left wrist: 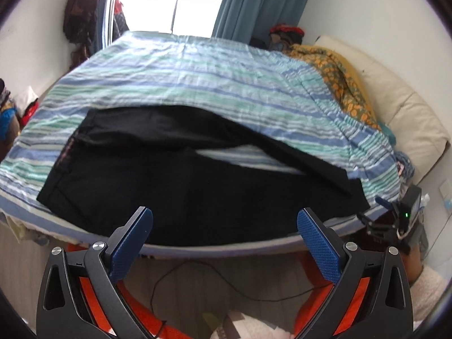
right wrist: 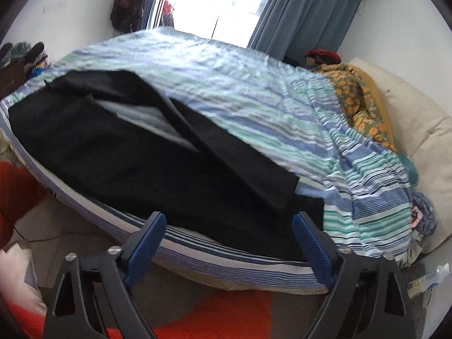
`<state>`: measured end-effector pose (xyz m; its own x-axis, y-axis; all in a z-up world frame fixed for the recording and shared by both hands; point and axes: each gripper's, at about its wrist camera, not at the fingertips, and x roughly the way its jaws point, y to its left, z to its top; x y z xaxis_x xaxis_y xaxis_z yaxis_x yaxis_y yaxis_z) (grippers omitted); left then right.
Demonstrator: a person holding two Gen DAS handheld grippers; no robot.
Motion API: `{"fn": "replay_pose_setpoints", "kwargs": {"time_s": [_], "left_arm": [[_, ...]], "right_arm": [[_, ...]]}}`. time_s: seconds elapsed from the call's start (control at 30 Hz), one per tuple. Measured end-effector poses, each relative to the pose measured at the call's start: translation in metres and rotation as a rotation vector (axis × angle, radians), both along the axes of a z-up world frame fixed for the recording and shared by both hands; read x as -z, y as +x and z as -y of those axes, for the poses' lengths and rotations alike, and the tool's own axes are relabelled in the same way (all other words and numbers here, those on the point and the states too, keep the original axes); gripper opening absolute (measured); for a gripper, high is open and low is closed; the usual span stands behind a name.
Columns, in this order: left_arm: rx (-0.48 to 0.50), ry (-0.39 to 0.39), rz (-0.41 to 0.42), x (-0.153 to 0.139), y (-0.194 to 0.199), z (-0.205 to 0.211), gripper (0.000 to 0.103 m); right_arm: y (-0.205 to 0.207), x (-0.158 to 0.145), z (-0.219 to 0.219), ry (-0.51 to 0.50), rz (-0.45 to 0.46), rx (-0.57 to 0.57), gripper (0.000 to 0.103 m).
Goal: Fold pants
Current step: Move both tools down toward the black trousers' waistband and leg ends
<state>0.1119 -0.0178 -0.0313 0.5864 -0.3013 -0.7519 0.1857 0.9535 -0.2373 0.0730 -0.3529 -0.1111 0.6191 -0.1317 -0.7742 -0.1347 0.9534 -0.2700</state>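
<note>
Black pants [left wrist: 175, 180] lie flat on the striped bed [left wrist: 197, 79], waistband to the left, two legs running right with a gap of sheet between them. My left gripper [left wrist: 224, 216] is open and empty, hovering at the bed's near edge over the near leg. The right gripper shows in the left wrist view [left wrist: 378, 212] by the leg cuffs. In the right wrist view the pants [right wrist: 127, 158] spread left to right, and my right gripper [right wrist: 228, 220] is open and empty, just in front of the cuffs at the bed [right wrist: 254, 90] edge.
A yellow flowered blanket [left wrist: 341, 82] and a cream cushion [left wrist: 404, 107] lie at the bed's right. An orange rug [right wrist: 220, 308] and a black cable [left wrist: 226, 279] are on the floor below. Curtains [left wrist: 260, 2] and a window stand behind the bed.
</note>
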Motion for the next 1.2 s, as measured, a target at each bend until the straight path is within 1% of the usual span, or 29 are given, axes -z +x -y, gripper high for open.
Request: {"fn": "replay_pose_setpoints", "kwargs": {"time_s": [0.03,0.13,0.2,0.27,0.3,0.37,0.43,0.47,0.53,0.6,0.63,0.67,0.7,0.73,0.77,0.8,0.83,0.87,0.93,0.97,1.03,1.07,1.1,1.17,1.2], "left_arm": [[-0.005,0.018,-0.023,0.008,0.000,0.002,0.102],[-0.016,0.064,-0.077,0.025,0.002,0.008,0.102],[-0.019,0.073,-0.107,0.032,0.008,0.012,0.102],[-0.021,0.077,-0.123,0.035,0.015,0.016,0.102],[-0.021,0.082,-0.129,0.037,0.018,0.019,0.102],[-0.014,0.095,-0.146,0.044,0.026,0.024,0.102],[-0.007,0.116,-0.174,0.053,0.032,0.030,0.102],[-0.005,0.126,-0.192,0.057,0.034,0.032,0.102],[0.000,0.127,-0.219,0.062,0.039,0.035,0.102],[0.003,0.123,-0.224,0.063,0.044,0.037,0.102],[0.003,0.124,-0.216,0.063,0.047,0.037,0.102],[0.003,0.126,-0.207,0.061,0.051,0.039,0.102],[0.004,0.131,-0.195,0.060,0.054,0.040,0.102],[0.006,0.139,-0.185,0.059,0.057,0.042,0.102],[0.008,0.148,-0.175,0.057,0.059,0.043,0.102],[0.008,0.157,-0.162,0.057,0.061,0.044,0.102],[0.005,0.165,-0.151,0.058,0.062,0.044,0.102],[0.002,0.169,-0.146,0.060,0.062,0.043,0.102],[-0.006,0.169,-0.167,0.072,0.063,0.040,0.102],[-0.006,0.161,-0.191,0.079,0.066,0.039,0.102],[-0.001,0.142,-0.250,0.092,0.072,0.039,0.102],[0.003,0.137,-0.272,0.097,0.076,0.041,0.102],[0.009,0.136,-0.284,0.100,0.078,0.044,0.102],[0.023,0.151,-0.289,0.102,0.081,0.048,0.102],[0.025,0.161,-0.286,0.103,0.081,0.048,0.102]], "right_arm": [[0.012,0.011,0.004,-0.006,-0.018,-0.008,0.076],[0.046,0.033,0.012,-0.064,-0.014,-0.035,0.074],[0.067,0.043,0.016,-0.093,-0.014,-0.059,0.070],[0.088,0.054,0.018,-0.122,-0.020,-0.092,0.069],[0.096,0.060,0.017,-0.138,-0.027,-0.108,0.066],[0.111,0.073,0.015,-0.168,-0.068,-0.164,0.051],[0.126,0.077,0.017,-0.165,-0.136,-0.200,0.005],[0.134,0.071,0.023,-0.157,-0.141,-0.201,0.005],[0.165,0.041,0.044,-0.115,-0.127,-0.178,0.005],[0.215,0.002,0.077,-0.099,-0.077,-0.117,0.005],[0.244,-0.014,0.096,-0.074,-0.067,-0.070,0.007],[0.277,-0.026,0.121,-0.036,-0.085,0.004,0.014],[0.306,-0.032,0.143,-0.006,-0.115,0.094,0.044],[0.327,-0.035,0.165,0.005,-0.133,0.189,0.070],[0.338,-0.039,0.185,0.014,-0.115,0.247,0.072],[0.340,-0.042,0.198,0.030,-0.091,0.274,0.072],[0.337,-0.042,0.211,0.066,-0.068,0.300,0.072],[0.329,-0.038,0.220,0.129,-0.050,0.328,0.072],[0.307,-0.017,0.242,0.329,-0.038,0.396,0.070],[0.298,-0.003,0.250,0.433,-0.051,0.431,0.068],[0.279,0.040,0.262,0.687,-0.106,0.489,0.054],[0.273,0.060,0.263,0.793,-0.128,0.517,0.052],[0.268,0.077,0.260,0.877,-0.134,0.541,0.051],[0.267,0.102,0.252,1.007,-0.112,0.576,0.050],[0.272,0.110,0.249,1.037,-0.098,0.584,0.050]]}}
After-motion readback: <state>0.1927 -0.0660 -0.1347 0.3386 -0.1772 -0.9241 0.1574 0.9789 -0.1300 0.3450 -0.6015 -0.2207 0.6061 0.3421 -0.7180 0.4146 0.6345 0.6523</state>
